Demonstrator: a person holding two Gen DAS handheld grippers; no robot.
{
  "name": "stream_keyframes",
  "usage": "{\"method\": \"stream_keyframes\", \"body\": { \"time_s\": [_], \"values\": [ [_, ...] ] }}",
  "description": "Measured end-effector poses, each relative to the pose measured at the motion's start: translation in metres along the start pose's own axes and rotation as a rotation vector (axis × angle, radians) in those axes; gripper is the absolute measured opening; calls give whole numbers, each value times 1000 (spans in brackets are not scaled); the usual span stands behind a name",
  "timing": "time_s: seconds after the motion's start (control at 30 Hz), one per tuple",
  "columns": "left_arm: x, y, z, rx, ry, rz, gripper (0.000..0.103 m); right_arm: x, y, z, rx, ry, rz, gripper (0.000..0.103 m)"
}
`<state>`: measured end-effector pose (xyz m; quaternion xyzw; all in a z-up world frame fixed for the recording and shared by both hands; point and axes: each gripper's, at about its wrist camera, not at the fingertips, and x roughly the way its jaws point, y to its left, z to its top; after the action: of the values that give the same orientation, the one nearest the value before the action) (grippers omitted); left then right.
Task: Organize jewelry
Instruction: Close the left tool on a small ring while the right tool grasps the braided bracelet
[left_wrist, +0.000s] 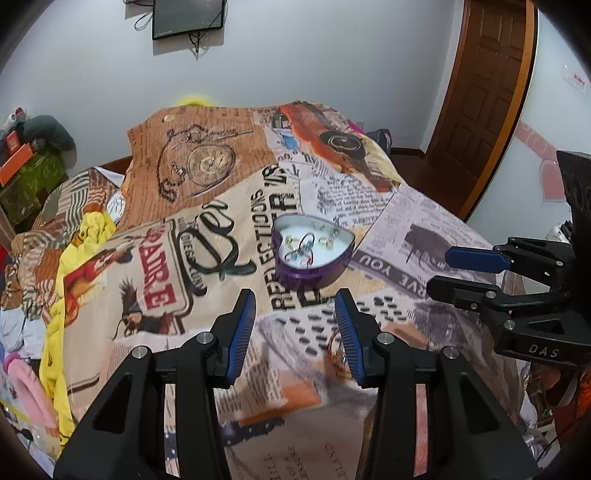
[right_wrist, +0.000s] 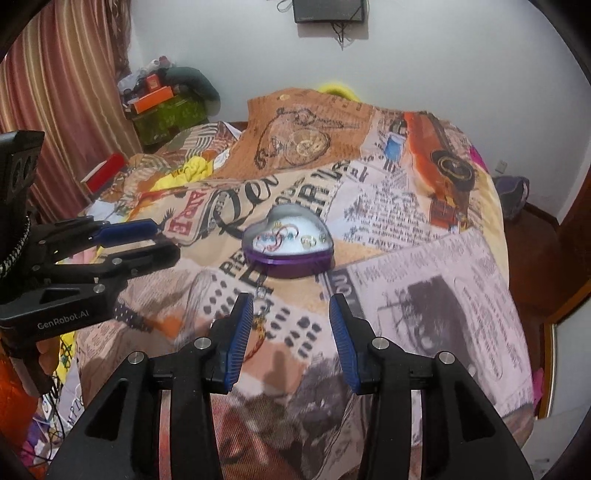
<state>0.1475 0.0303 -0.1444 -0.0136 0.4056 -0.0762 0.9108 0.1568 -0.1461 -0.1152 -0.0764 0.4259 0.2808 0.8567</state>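
The left gripper (left_wrist: 295, 325) hangs over a bed covered by a newspaper-print bedspread (left_wrist: 424, 221), its blue-padded fingers (left_wrist: 242, 328) spread wide with nothing between them. Straight ahead of it, a little beyond the fingertips, a purple heart-shaped tin (left_wrist: 314, 251) sits open on the spread. Against its white lining lie several pieces of jewelry (left_wrist: 304, 247): a looped thin cord or chain with small beads, and a few rings toward the tin's far side. Just beside the inner face of the left gripper's right finger, a gold-toned piece (left_wrist: 338, 354) lies on the cloth, too blurred to name exactly.

The right gripper (right_wrist: 291, 328) is also held apart and empty, with the same tin (right_wrist: 288, 251) directly ahead of it. Near the tip of its left finger a small clear-looking trinket with a chain (right_wrist: 260, 299) lies on the bedspread (right_wrist: 424, 295), between that finger and the tin. Each gripper shows at the edge of the other's view, level beside it and apart.

A dark screen (left_wrist: 188, 16) hangs on the wall behind the bed.
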Motion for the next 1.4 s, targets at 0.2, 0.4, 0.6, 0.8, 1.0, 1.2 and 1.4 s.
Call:
{"method": "stream_keyframes", "body": {
  "time_s": [0.2, 0.4, 0.6, 0.8, 1.0, 1.2, 1.4],
  "values": [
    [5, 4, -22, -6, 44, 13, 44, 12, 1, -17, 29, 61, 19, 39],
    [18, -3, -36, -3, 98, -22, 44, 23, 1, -31, 52, 106, 19, 39],
    [25, -20, -36, 23, 83, -66, 44, 21, -4, -39, 57, 122, -8, 39],
    [43, -32, -37, 57, 117, -90, 29, 17, -12, -41, 77, 119, 1, 39],
    [59, -33, -43, 37, 148, -110, 17, 22, -10, -41, 78, 130, 14, 39],
    [54, -28, -42, 6, 126, -131, 10, 32, -6, -36, 72, 147, 34, 39],
    [36, -11, -34, -35, 64, -139, 10, 42, 1, -27, 44, 145, 29, 39]
  ]
}}
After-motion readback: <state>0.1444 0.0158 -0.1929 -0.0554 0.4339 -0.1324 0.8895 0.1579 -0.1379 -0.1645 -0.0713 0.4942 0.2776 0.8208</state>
